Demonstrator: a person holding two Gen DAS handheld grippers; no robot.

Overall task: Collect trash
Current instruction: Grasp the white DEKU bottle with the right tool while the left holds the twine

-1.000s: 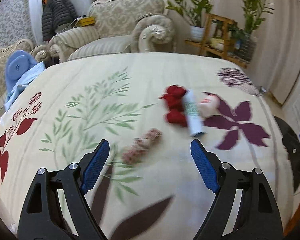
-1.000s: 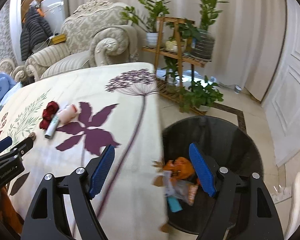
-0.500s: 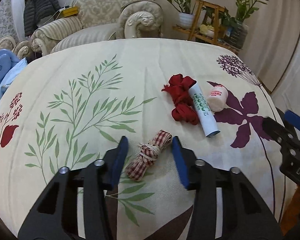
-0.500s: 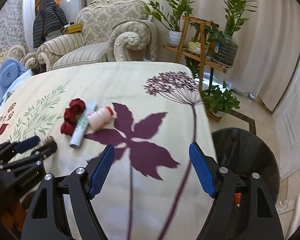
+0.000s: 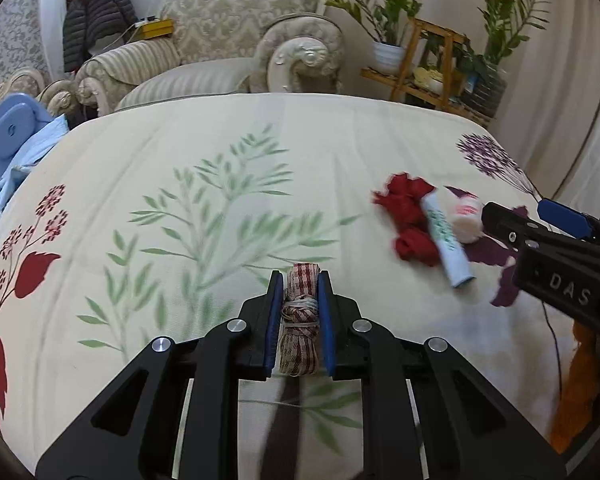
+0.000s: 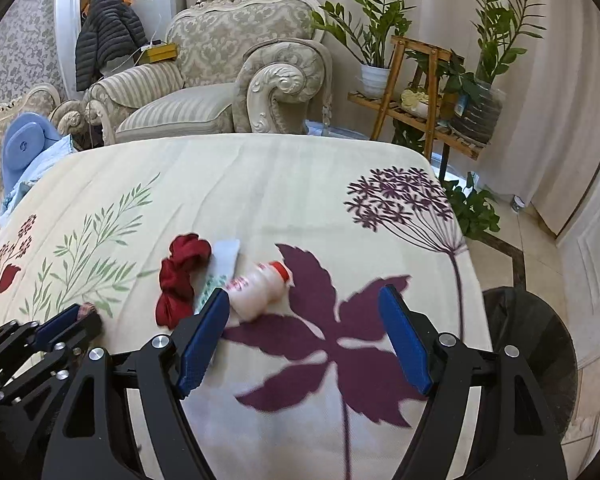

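Note:
My left gripper (image 5: 299, 284) is shut on a red-checked cloth bundle (image 5: 300, 320) tied with string, on the floral tablecloth (image 5: 180, 160). To its right lie a red cloth scrap (image 5: 410, 216), a white tube (image 5: 448, 240) and a small white bottle with a red cap (image 5: 466, 216). My right gripper (image 6: 304, 316) is open and empty over the cloth, its left finger beside the small bottle (image 6: 256, 286), the tube (image 6: 222, 264) and the red scrap (image 6: 180, 276). The left gripper (image 6: 70, 320) shows at the lower left of the right wrist view. A black trash bin (image 6: 532, 344) stands on the floor at the right.
An armchair (image 6: 220, 80) stands behind the table. A wooden plant stand (image 6: 424, 92) with potted plants is at the back right. A blue object (image 5: 12, 128) lies at the table's left edge. The table edge drops off on the right toward the bin.
My left gripper closed on the checked bundle. My right gripper swung left from above the bin to over the table, near the bottle.

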